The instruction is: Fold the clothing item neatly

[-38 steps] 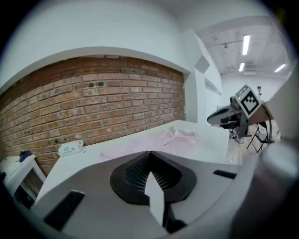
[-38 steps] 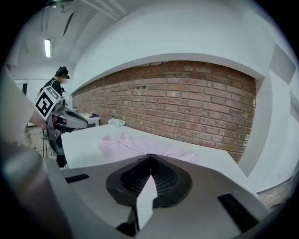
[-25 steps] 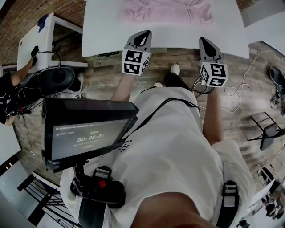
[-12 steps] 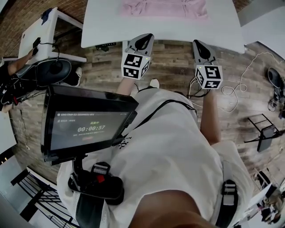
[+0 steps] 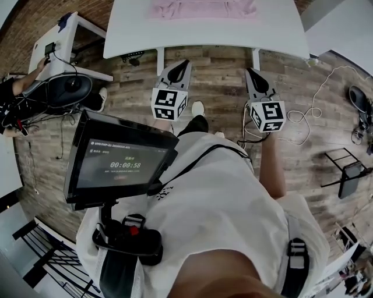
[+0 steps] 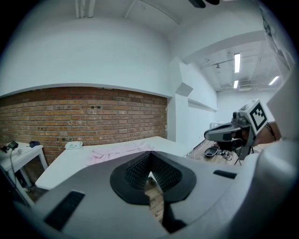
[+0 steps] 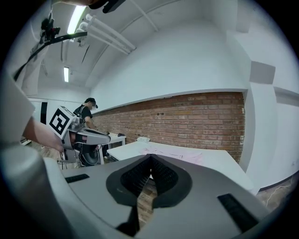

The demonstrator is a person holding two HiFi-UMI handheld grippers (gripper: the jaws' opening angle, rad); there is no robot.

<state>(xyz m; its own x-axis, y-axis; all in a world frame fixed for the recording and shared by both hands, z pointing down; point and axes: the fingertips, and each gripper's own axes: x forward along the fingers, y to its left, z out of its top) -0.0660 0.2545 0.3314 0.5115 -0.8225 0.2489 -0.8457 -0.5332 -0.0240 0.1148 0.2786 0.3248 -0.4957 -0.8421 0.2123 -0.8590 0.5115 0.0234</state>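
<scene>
One white table [image 5: 204, 34] bearing one pink garment [image 5: 201, 8]; left hand-held gripper [image 5: 186, 62] and right hand-held gripper [image 5: 250, 71] clenched empty.

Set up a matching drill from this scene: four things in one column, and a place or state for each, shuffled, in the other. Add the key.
Things:
1. pink garment
2. left gripper
3. screen
4. white cable

Places or states:
A. looped on the wooden floor
B. shut, empty, short of the table
C. lying on the white table
D. lit, showing a timer

Pairs: 1-C, 2-B, 3-D, 4-A
</scene>
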